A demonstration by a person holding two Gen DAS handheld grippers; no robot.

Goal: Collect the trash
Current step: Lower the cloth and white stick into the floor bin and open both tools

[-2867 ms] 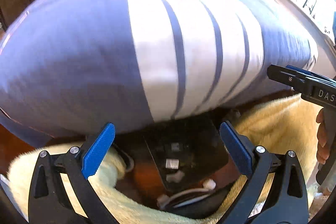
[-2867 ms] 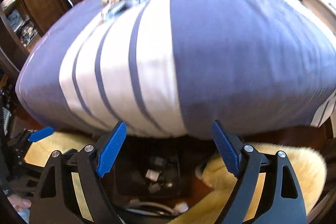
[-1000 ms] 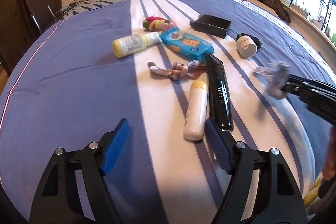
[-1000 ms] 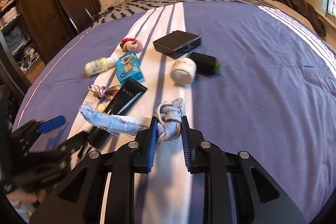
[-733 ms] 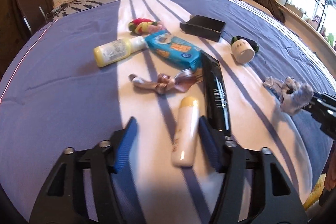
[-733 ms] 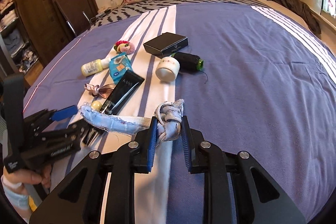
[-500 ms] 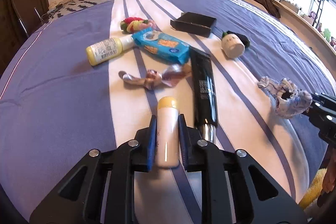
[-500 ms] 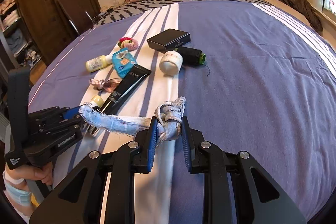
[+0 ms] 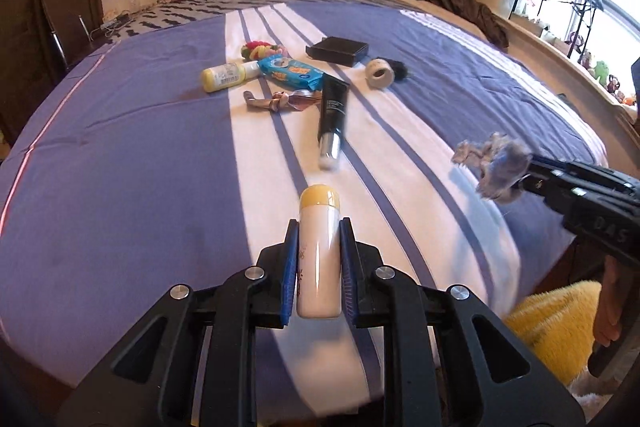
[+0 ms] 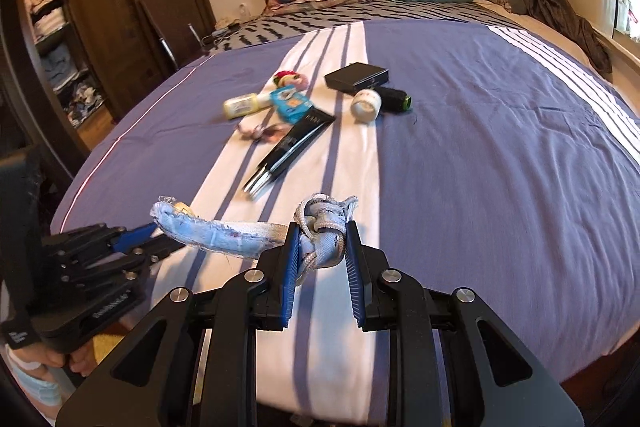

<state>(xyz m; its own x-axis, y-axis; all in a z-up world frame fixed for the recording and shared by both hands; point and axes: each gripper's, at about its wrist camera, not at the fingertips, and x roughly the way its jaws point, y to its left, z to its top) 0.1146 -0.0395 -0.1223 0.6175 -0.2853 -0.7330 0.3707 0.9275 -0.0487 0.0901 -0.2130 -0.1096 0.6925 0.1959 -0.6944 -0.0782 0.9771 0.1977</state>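
— Bottles and bits all over that bed (image 9: 120,155). What has the left gripper (image 9: 319,259) got?

— Its pads are squeezed tight on a white bottle with a yellow cap (image 9: 319,251), lifted clear of the striped cover, cap pointing toward the headboard.

— And the right gripper (image 10: 322,259)?

— Closed down on a knotted scrap of blue denim (image 10: 320,233); a frayed strip trails off toward the other tool.

— What lies on the cover?

— A black tube (image 9: 333,107) on the white stripe, a crumpled wrapper (image 9: 280,100) just beside it, a yellow bottle (image 9: 226,77) and a blue packet (image 9: 290,71) touching, then a black box (image 9: 338,49) and a small white jar (image 9: 379,71) further back.

— Near the edge?

— No, they sit mid-bed.
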